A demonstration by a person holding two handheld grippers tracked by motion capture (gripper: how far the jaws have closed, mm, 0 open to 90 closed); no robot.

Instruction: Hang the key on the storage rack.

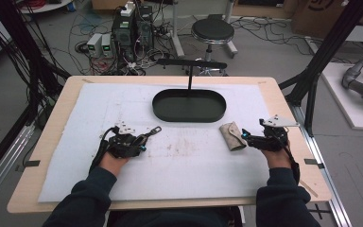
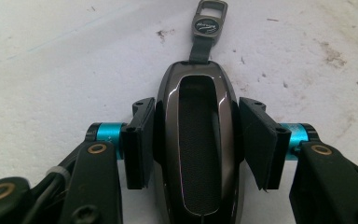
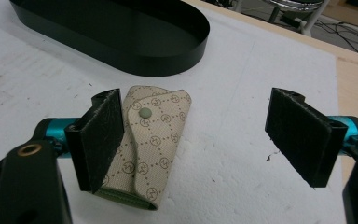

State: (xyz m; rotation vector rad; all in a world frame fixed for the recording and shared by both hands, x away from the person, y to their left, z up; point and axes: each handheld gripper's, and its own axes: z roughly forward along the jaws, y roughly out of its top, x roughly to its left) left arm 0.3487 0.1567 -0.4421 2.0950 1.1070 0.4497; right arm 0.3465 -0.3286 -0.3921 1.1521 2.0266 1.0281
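Left gripper view: jaws hug the key fob (image 2: 199,144), prob. gripping it. Right gripper (image 3: 205,135) jaws wide apart, pouch (image 3: 151,144) by one pad. Next: squeeze pouch, w/ care.

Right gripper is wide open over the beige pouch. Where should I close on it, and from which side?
Grip the beige pouch across its narrow width, on the two long edges, just below the snap button. It lies flat on the white mat. The right gripper has one pad beside its edge; shift sideways to centre it, descend from above, then close.
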